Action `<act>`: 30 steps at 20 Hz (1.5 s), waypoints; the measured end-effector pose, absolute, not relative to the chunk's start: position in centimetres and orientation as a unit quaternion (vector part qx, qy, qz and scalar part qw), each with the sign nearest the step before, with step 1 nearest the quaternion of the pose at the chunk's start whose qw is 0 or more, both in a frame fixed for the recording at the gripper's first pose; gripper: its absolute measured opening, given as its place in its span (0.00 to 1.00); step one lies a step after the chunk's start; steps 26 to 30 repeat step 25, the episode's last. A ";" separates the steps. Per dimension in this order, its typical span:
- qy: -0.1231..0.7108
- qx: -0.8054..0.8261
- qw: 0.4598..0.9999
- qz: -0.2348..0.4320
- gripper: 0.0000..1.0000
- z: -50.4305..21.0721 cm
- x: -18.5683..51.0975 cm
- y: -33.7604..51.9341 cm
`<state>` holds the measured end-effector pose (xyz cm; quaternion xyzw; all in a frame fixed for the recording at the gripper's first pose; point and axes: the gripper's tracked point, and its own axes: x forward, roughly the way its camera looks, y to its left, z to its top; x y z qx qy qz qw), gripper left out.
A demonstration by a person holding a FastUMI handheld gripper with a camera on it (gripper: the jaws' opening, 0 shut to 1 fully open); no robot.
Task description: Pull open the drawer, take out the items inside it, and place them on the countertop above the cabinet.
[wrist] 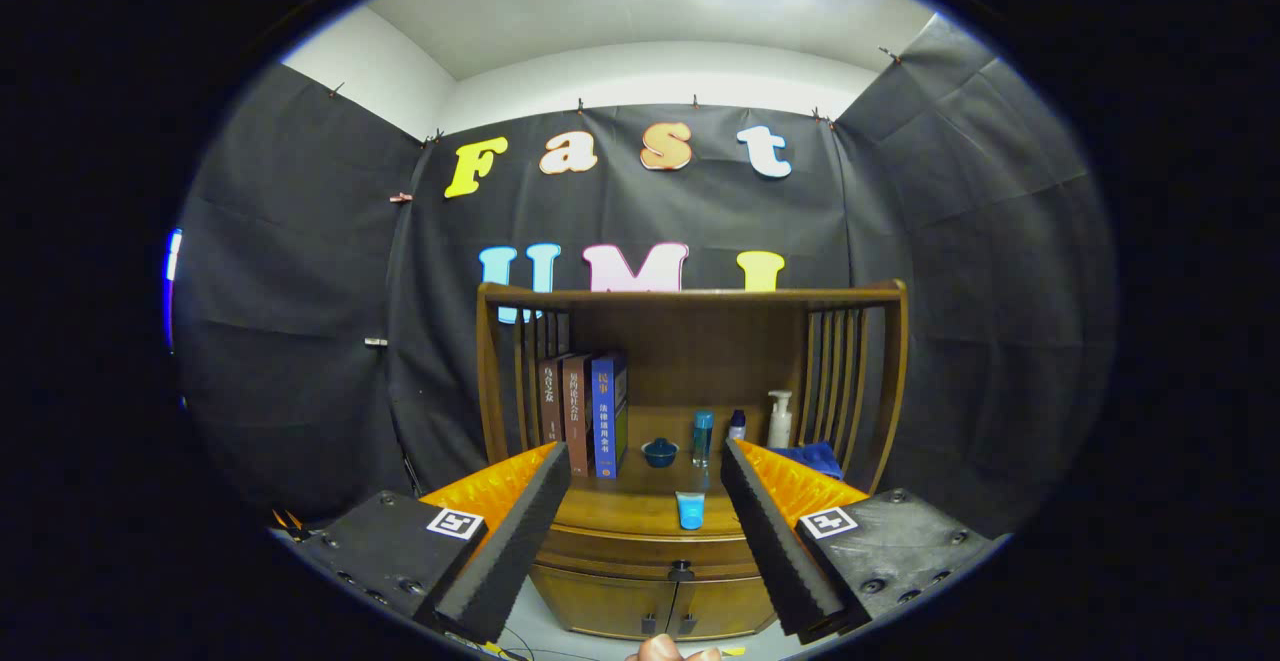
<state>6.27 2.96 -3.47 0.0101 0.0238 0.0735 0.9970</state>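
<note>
The gripper (645, 551) is held wide open, nothing between its fingers. The closed drawer (640, 551) is seen at 12 o'clock beyond them, a blue cup (690, 509) on the countertop (620, 506). Three books (585, 411) with unreadable spine lettering are stood at 11 o'clock.

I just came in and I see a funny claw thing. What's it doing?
A person is holding tongs out toward a wooden cabinet. The tongs are open and hold nothing. Between the fingers you can see the drawer, closed, with its dark knob. On the countertop sit a small blue cup, some books, a little dark bowl and bottles.
</note>
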 end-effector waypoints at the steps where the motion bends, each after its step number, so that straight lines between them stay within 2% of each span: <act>1: 0.022 0.015 0.997 0.076 0.99 -2.8 5.2 3.3; 5: 0.014 0.033 0.996 0.087 0.99 0.5 0.7 3.9; 11: 0.002 0.010 0.996 0.087 0.99 2.4 -2.3 4.4; 30: 0.011 0.043 0.997 0.064 0.99 1.7 -2.3 2.1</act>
